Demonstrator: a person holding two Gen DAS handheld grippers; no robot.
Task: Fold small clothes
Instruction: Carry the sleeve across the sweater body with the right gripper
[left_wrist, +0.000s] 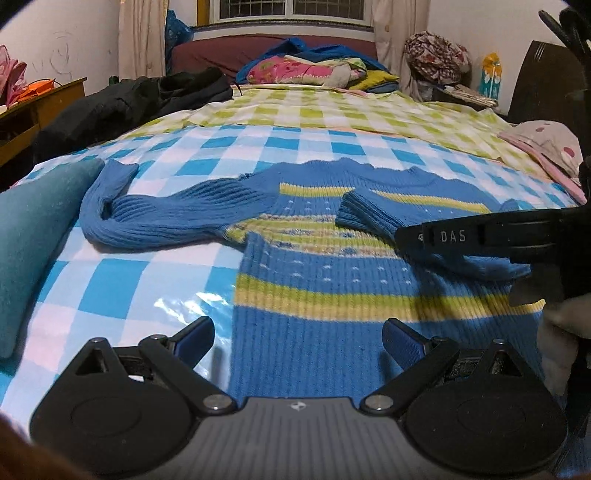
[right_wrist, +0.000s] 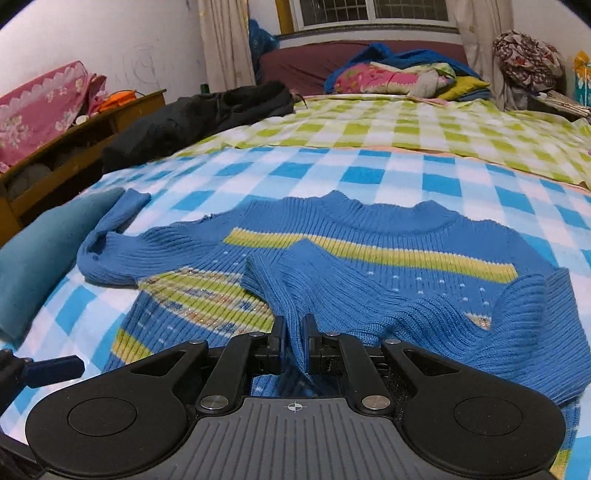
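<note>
A small blue knit sweater (left_wrist: 314, 266) with yellow-green stripes lies flat on the blue-checked sheet (left_wrist: 122, 280); it also shows in the right wrist view (right_wrist: 388, 266). Its left sleeve (left_wrist: 155, 218) stretches out to the left. Its right sleeve (right_wrist: 291, 280) is folded across the chest, cuff toward the middle. My right gripper (right_wrist: 294, 332) is shut on this sleeve; it shows in the left wrist view (left_wrist: 424, 236) at the right. My left gripper (left_wrist: 297, 339) is open and empty, over the sweater's hem.
A teal folded cloth (left_wrist: 33, 236) lies at the left edge of the bed. A black garment (left_wrist: 125, 107) and a pile of bedding (left_wrist: 314, 70) lie further back. A pink spotted cloth (left_wrist: 546, 147) is at the right. A wooden cabinet (right_wrist: 74, 147) stands left.
</note>
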